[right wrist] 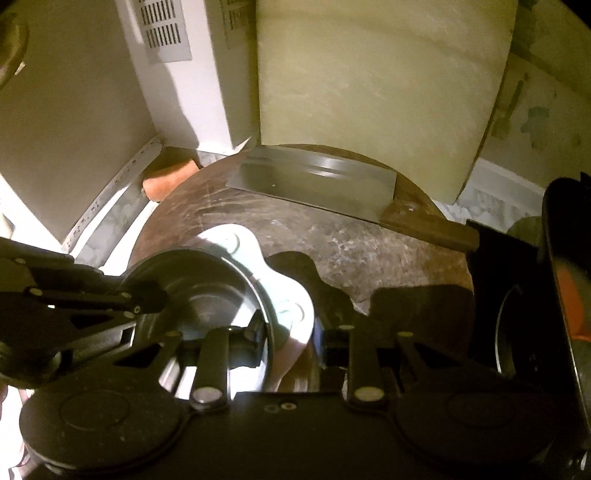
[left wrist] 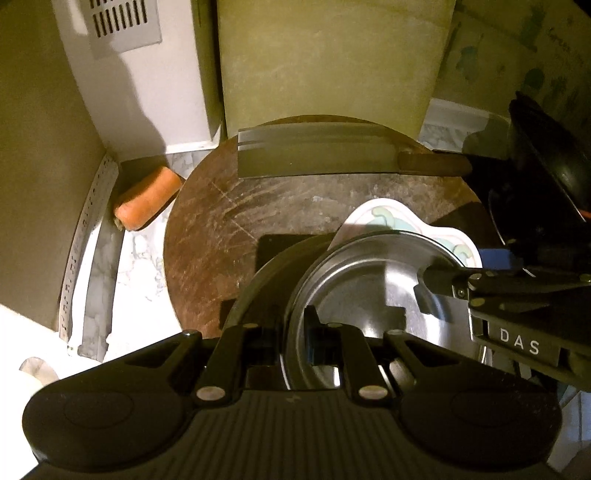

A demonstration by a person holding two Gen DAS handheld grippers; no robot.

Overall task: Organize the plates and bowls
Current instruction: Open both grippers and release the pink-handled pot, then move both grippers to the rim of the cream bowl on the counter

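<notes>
One shiny round stainless-steel bowl [left wrist: 369,288] sits on one white scalloped plate with a pale green pattern [left wrist: 391,218], and both are just above or on one round, dark, knife-scarred wooden chopping board [left wrist: 236,221]; whether the plate touches the board I cannot tell. Two sets of tongs hold the stack. The left tongs [left wrist: 295,332] are pressed together on the bowl's near rim, one finger inside the bowl and one outside. The right tongs [right wrist: 291,339] are narrowly spread and pinch the bowl and plate together at their edge, one finger inside the steel rim, the other under the plate.

At the back of the board lies one broad rectangular steel cleaver with a brown wooden handle [left wrist: 332,155]. Left of the board, on the white marbled bench [left wrist: 136,258], lies one orange block-shaped sponge [left wrist: 147,197]. Behind stands one pale, dull-surfaced upright slab [left wrist: 332,62], and beside it one white box with a slotted vent [left wrist: 122,22].
</notes>
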